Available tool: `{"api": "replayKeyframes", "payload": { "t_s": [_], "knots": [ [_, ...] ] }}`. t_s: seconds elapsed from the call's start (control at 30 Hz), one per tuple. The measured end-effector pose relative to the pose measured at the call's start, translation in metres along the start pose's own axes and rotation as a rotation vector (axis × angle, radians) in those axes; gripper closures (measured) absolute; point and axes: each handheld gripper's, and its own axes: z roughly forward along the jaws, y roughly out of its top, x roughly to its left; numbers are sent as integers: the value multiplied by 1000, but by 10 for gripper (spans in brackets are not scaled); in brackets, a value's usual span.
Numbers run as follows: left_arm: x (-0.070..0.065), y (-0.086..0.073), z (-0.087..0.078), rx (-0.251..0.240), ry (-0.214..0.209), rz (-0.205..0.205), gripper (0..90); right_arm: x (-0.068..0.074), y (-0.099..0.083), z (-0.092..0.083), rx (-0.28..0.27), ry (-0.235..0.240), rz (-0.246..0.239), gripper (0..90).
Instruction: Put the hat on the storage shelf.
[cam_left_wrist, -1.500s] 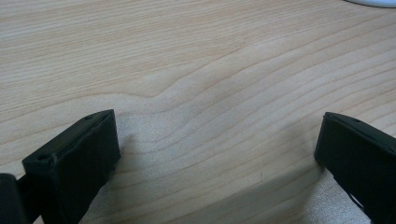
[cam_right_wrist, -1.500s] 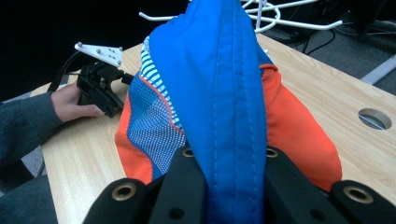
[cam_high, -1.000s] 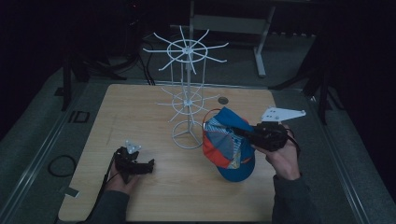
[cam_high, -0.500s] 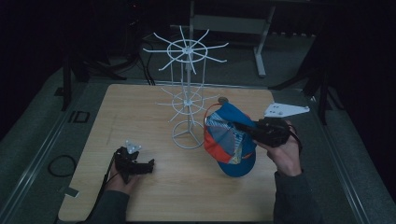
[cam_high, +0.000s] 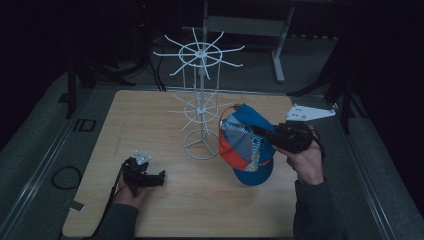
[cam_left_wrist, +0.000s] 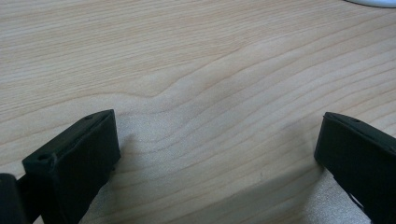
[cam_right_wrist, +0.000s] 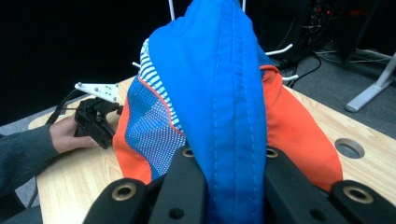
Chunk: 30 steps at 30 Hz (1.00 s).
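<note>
A blue, orange and striped cap (cam_high: 246, 145) hangs in the air to the right of the white wire rack (cam_high: 200, 107), held by my right gripper (cam_high: 260, 134), which is shut on it. In the right gripper view the two black jaws pinch a blue fold of the cap (cam_right_wrist: 224, 93). My left gripper (cam_high: 159, 179) rests low on the wooden table (cam_high: 150, 115) at the front left. In the left gripper view its fingers (cam_left_wrist: 74, 158) stand wide apart over bare wood, open with nothing between them.
The rack's round base (cam_high: 201, 149) stands at the table's middle, its hooked arms spreading at two levels. A round hole (cam_right_wrist: 349, 148) sits in the tabletop behind the cap. Dark floor, cables and a grey frame leg (cam_high: 278, 60) lie beyond the far edge.
The right gripper and the cap have shifted slightly left, toward the rack. The left gripper has stayed where it was.
</note>
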Motion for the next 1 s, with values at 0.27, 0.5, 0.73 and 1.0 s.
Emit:
{"api": "replayKeyframes", "payload": {
  "t_s": [0.27,0.5,0.73,1.0],
  "knots": [
    [0,0,0,0,0,0,1,-2,7,-4,-10,-6,-6,875],
    [0,0,0,0,0,0,0,-3,11,-6,-19,-13,-17,875],
    [0,0,0,0,0,0,0,-4,13,-10,-36,-10,-10,875],
    [0,0,0,0,0,0,0,-7,17,-14,-55,-11,-8,875]
  ]
}}
